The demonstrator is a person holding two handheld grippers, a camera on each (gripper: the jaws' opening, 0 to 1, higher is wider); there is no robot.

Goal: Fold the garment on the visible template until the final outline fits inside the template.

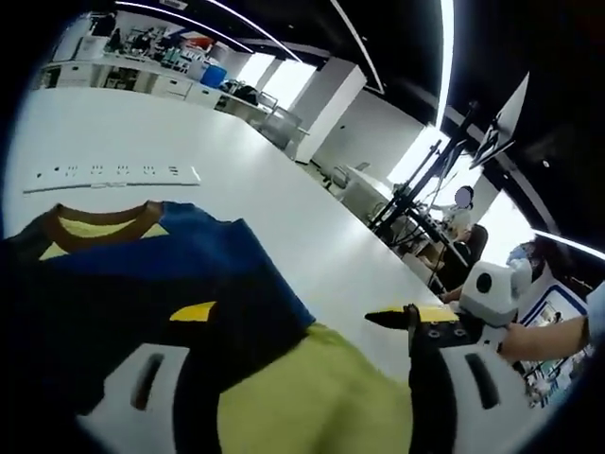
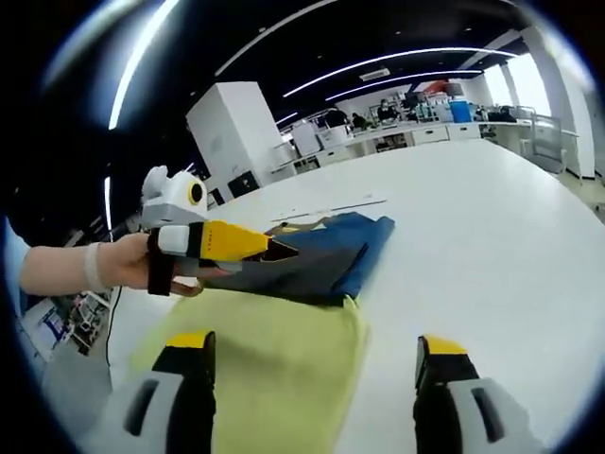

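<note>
**A:** In the left gripper view, what did we have?

**B:** We saw the garment (image 1: 161,274), dark blue with a brown collar and yellow inside the neck, lying flat on the white table (image 1: 312,227). The left gripper (image 1: 298,313) sat right over it. Its two jaws stood wide apart with nothing pinched, and the blue cloth ran between them.

**A:** And the yellow-green sheet (image 1: 321,397)?

**B:** It touched the garment's near edge, between the same two jaws. We could not tell whether it went on under the garment. Beyond the garment's collar a long white strip (image 1: 113,174) with small marks lay apart from the cloth. Off the garment's right side we saw the right gripper (image 1: 492,291) held in a hand (image 1: 546,338).

**A:** Then the right gripper view?

**B:** There the garment (image 2: 326,255) lay bunched at the far edge of the yellow-green sheet (image 2: 274,359), overlapping it. The right gripper (image 2: 312,345) was short of the garment with its jaws spread wide and holding nothing. Its left jaw was over the sheet and its right jaw over bare table (image 2: 492,236).

**A:** And the other tool?

**B:** A hand (image 2: 128,265) held the left gripper (image 2: 274,251) at the garment's left side, with its tip on the dark cloth. From that side we could not see the gap between its jaws.
</note>
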